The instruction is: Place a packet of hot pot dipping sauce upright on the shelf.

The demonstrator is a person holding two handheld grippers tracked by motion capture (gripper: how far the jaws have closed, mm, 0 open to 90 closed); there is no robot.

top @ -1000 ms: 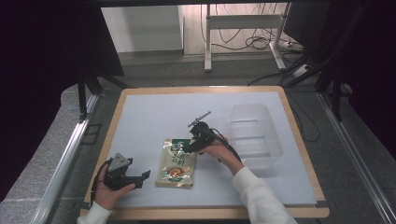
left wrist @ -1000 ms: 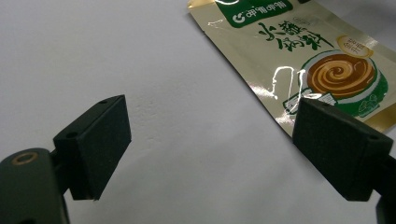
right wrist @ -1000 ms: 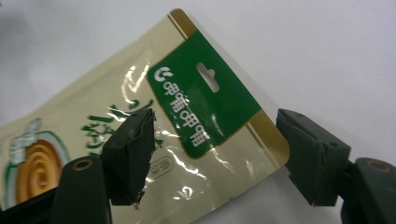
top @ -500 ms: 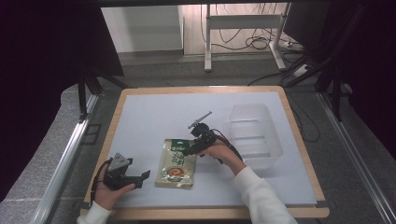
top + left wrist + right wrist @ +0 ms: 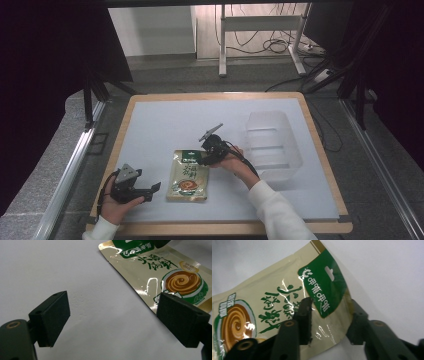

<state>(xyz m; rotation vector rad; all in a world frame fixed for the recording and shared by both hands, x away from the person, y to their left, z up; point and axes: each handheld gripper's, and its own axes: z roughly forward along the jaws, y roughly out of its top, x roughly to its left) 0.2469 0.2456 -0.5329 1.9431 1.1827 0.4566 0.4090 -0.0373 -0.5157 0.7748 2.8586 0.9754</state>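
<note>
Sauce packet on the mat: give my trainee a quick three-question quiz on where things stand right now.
1. True or false: the left gripper has its fingers clamped on the sauce packet.
2. Which end of the packet sits between the right gripper fingers? A) the green header end B) the end with the brown swirl picture C) neither
3. Fill in: the clear plastic container stands on the ____ gripper's side of the table.

Key: 1. False; its fingers stand wide open beside the packet. 2. A; they have just been closing around it, one finger on top, one beside the edge. 3. right.
</note>
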